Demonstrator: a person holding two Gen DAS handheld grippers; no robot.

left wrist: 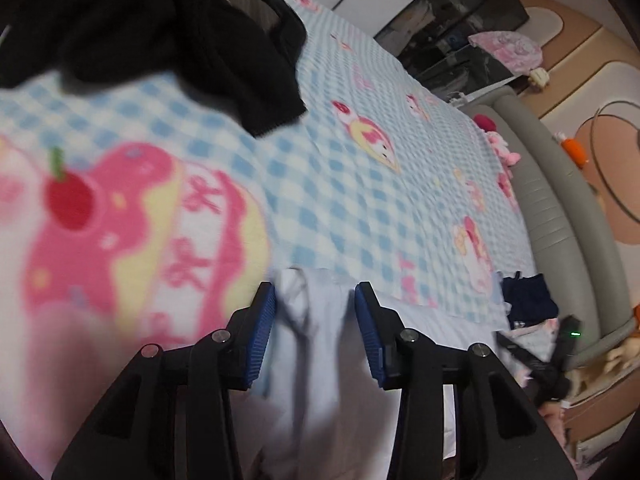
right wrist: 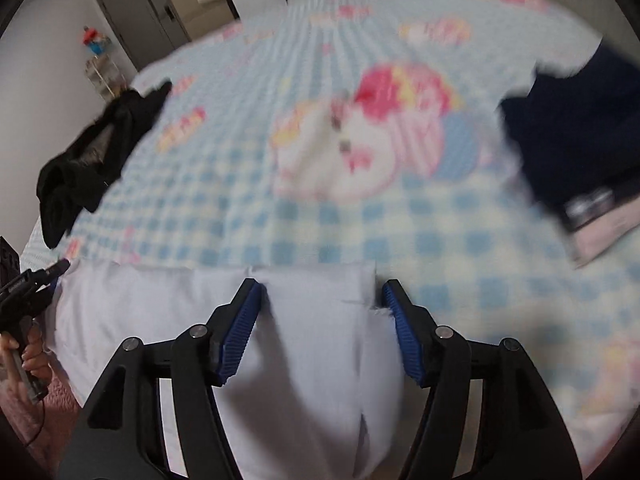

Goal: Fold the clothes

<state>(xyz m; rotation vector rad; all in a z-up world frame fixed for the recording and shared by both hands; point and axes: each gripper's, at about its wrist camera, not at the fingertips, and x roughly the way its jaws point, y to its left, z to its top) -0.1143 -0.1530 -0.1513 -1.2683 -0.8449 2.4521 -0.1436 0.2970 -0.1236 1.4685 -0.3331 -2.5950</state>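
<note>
A pale lavender-white cloth garment [right wrist: 312, 344] lies flat along the near edge of a bed covered by a blue-and-white checked fleece blanket with pink cartoon prints [left wrist: 360, 200], and both tools hang right over it. In the right wrist view the right gripper [right wrist: 320, 332] points steeply down with its 2 blue ribbed pads [right wrist: 240, 332] standing wide apart; the garment's smooth upper hem and a short side seam lie between and beneath them, but neither pad presses on the cloth, so nothing is clamped. In the left wrist view the left gripper [left wrist: 316, 332] also has its 2 blue pads [left wrist: 262, 336] apart, somewhat narrower, with a rumpled, creased part of the same pale garment showing in the gap; the left pad looks very near a fold, yet whether it touches cannot be told through the blur. At the left edge of the right wrist view a hand [right wrist: 30, 356] grips the black handle of the other tool, just beside the garment's far end. Well apart from the pale garment, a crumpled black garment [right wrist: 92, 160] lies on the blanket toward the far left corner, and a folded dark navy garment [right wrist: 576, 128] sits on the blanket at the right, on top of something pale pink. A grey padded bed frame [left wrist: 560, 216] runs along the blanket's edge in the left wrist view, with a pink plush toy [left wrist: 506, 148] resting at that edge.
</note>
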